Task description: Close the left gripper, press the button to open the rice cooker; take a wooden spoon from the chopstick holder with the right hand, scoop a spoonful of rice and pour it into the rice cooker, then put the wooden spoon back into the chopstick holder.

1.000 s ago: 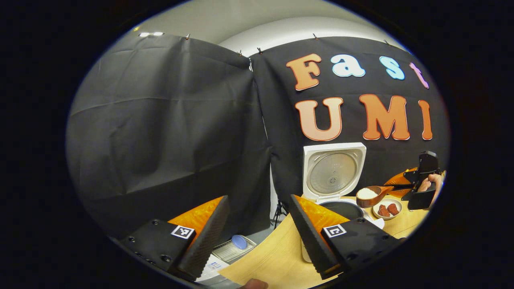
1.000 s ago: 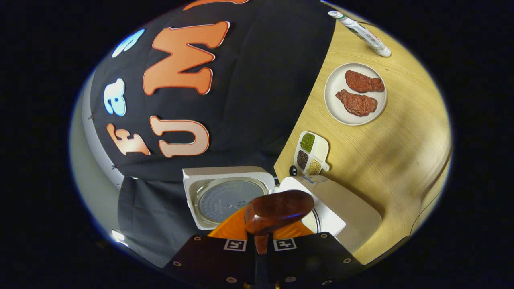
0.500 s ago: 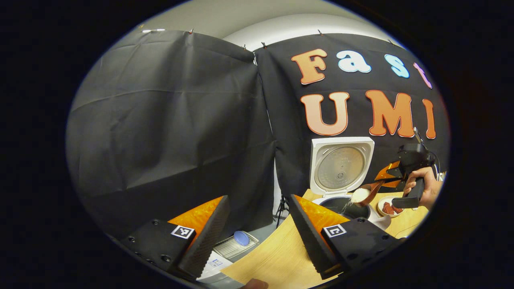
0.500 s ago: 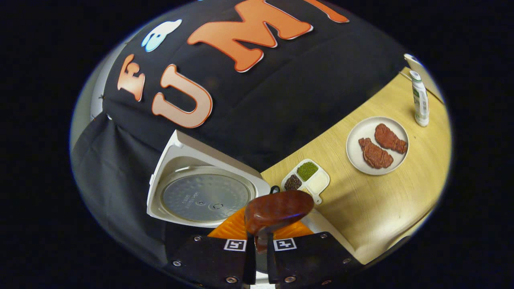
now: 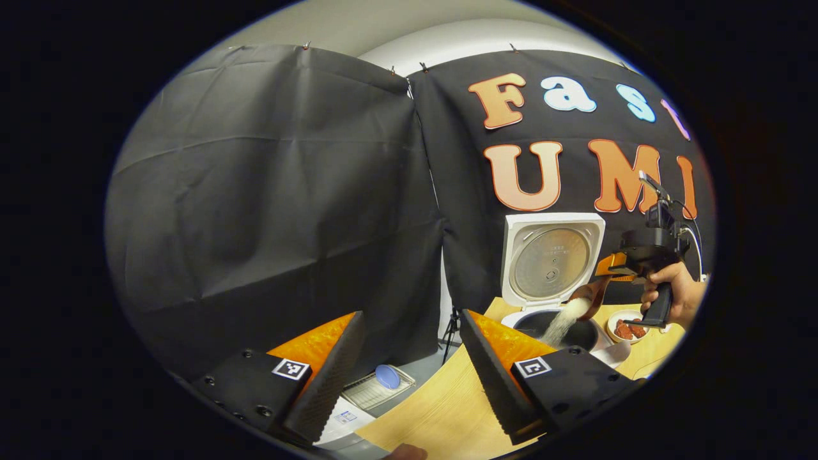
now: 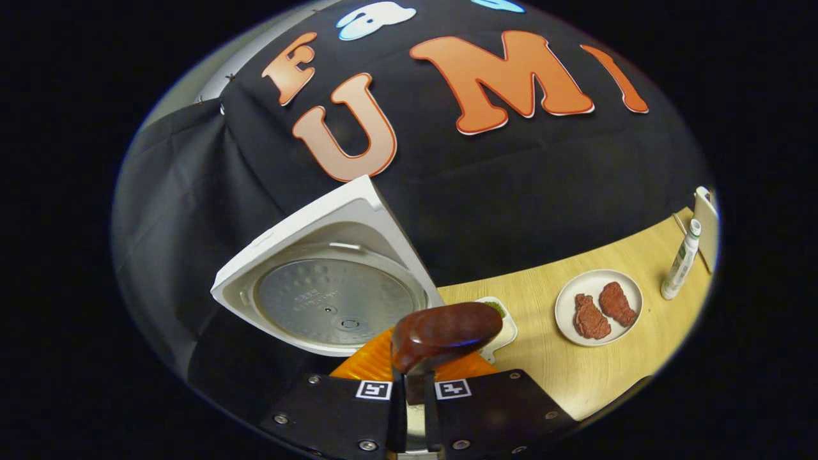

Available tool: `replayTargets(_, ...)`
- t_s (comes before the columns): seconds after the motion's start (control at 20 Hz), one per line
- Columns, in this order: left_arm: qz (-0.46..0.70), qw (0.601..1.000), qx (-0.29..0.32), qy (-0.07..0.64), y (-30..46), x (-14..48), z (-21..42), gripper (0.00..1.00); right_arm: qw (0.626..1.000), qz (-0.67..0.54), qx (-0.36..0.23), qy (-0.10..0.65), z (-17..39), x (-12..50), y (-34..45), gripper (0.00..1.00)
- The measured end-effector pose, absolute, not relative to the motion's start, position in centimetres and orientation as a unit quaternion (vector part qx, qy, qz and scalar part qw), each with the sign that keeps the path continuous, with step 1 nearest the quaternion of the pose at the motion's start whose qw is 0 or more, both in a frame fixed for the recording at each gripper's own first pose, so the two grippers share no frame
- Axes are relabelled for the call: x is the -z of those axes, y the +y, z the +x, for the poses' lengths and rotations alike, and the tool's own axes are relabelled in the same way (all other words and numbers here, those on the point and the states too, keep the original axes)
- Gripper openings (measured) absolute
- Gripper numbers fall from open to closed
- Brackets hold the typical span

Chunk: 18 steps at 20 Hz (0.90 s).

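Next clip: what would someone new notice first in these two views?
Most striking is the white rice streaming from the wooden spoon into the open rice cooker, right of centre in the left gripper view. The right tool is clamped on that spoon, and the cooker's raised lid looms just left of the spoon's bowl. A plate of red meat sits on the table to the right.

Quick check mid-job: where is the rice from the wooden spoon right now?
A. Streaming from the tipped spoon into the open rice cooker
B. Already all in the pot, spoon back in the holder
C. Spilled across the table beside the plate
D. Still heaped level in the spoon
A: in the left gripper view the rice falls from the tipped wooden spoon, held by the right gripper, into the open rice cooker.
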<state>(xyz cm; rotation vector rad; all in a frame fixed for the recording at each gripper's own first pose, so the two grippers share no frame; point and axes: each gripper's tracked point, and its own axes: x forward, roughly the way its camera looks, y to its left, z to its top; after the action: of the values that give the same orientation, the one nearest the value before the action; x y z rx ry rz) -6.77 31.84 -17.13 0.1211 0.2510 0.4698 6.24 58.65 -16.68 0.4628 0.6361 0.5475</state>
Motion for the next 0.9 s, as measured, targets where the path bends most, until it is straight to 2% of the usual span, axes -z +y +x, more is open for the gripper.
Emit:
replayTargets(0.4, 0.057, 0.963, -0.227, 0.13, 31.9, 17.5, -6.5, 1.0, 0.917, 0.142, -0.289, 0.234, 7.0, 14.4, 58.0, 0.1)
replayTargets(0.9, 0.058, 0.964, -0.224, 0.133, 31.7, 17.3, -6.5, 1.0, 0.927, 0.042, -0.343, 0.143, 5.4, 11.1, 59.7, 0.1)
